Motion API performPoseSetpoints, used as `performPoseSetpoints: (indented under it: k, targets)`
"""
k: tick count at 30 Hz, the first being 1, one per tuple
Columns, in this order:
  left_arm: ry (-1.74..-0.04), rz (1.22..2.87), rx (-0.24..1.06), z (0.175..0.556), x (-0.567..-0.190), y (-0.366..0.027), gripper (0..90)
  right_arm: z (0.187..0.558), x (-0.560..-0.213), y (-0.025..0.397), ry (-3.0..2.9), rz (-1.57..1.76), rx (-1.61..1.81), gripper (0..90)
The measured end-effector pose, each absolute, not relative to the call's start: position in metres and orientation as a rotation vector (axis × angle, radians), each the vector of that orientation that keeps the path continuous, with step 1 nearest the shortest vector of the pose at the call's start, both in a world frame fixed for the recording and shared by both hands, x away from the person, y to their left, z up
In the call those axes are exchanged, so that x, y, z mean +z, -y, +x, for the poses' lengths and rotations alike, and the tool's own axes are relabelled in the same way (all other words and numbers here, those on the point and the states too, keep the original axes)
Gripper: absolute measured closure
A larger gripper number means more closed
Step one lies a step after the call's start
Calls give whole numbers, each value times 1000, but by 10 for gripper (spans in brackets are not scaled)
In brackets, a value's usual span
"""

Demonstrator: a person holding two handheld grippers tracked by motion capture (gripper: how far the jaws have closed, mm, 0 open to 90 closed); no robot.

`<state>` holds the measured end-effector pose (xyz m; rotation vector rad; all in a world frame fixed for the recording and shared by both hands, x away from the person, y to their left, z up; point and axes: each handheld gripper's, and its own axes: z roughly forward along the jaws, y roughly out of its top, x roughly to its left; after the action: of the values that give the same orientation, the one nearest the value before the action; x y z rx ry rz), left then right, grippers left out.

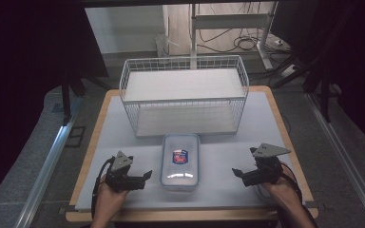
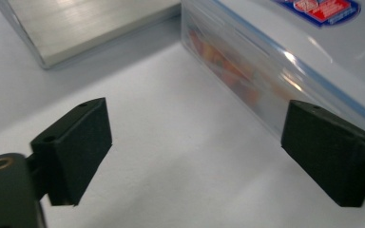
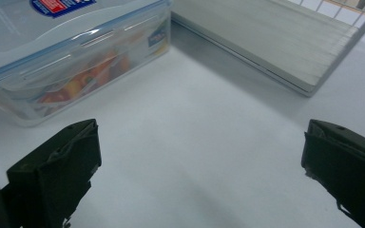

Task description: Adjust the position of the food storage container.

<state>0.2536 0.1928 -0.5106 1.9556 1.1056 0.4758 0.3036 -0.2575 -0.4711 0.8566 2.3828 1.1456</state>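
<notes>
Slippage worries us: both pairs of fingers stand wide open, left gripper point(image 1: 145, 178) and right gripper point(image 1: 236, 174) flanking the lidded container point(image 1: 180, 160). Uneven squeezing on its smooth sides could let it twist or drop short of the wire basket point(image 1: 185, 97).

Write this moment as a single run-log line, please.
left tool: open, beside box | right tool: open, beside box | lidded plastic box: on table, untouched | wire shelf: behind box

Glossy clear plastic container point(image 1: 180, 159), white wire-metal basket point(image 1: 184, 95), matt smooth white tabletop point(image 1: 123, 128).
</notes>
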Motion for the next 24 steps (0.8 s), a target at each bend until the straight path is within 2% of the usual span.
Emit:
performPoseSetpoints:
  k: [12, 24]
  targets:
    - [-1093, 2016, 445, 255, -514, -187, 30, 304, -474, 255, -2398, 860, 1096, 0]
    - [-1081, 1972, 378, 255, -513, -188, 18, 304, -473, 254, -2385, 885, 1100, 0]
